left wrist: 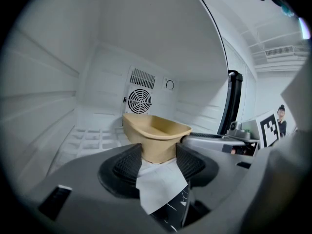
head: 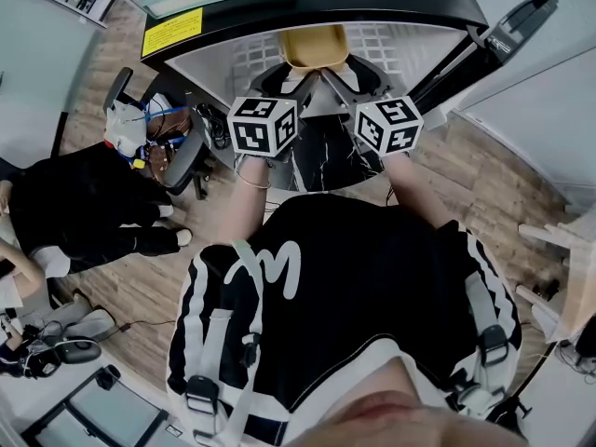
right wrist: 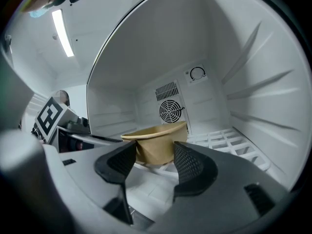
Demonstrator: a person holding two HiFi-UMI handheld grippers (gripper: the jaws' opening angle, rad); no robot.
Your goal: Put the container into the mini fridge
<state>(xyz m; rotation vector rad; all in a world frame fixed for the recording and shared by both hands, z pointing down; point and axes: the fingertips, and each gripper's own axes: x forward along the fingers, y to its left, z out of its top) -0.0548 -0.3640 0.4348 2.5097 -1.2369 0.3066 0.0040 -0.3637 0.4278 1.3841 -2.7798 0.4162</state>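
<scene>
A tan open container [head: 315,45] sits in the mouth of the open mini fridge [head: 233,59], above its white wire shelf [right wrist: 229,140]. My left gripper [head: 284,77] comes at it from the near left. In the left gripper view the container's [left wrist: 156,130] base is wedged between the black ribbed pads [left wrist: 127,162] of that gripper [left wrist: 158,152]. My right gripper [head: 349,77] meets it from the near right. There too the container [right wrist: 156,140] fills the gap of the gripper [right wrist: 155,152], its sides behind both pads. Its underside is hidden.
The fridge's back wall carries a round fan grille [left wrist: 139,100]. Its black door [head: 507,31] stands open to the right. The fridge rests on a black marbled cabinet [head: 321,156]. A seated person in black [head: 74,203] and an office chair [head: 140,119] are on the left.
</scene>
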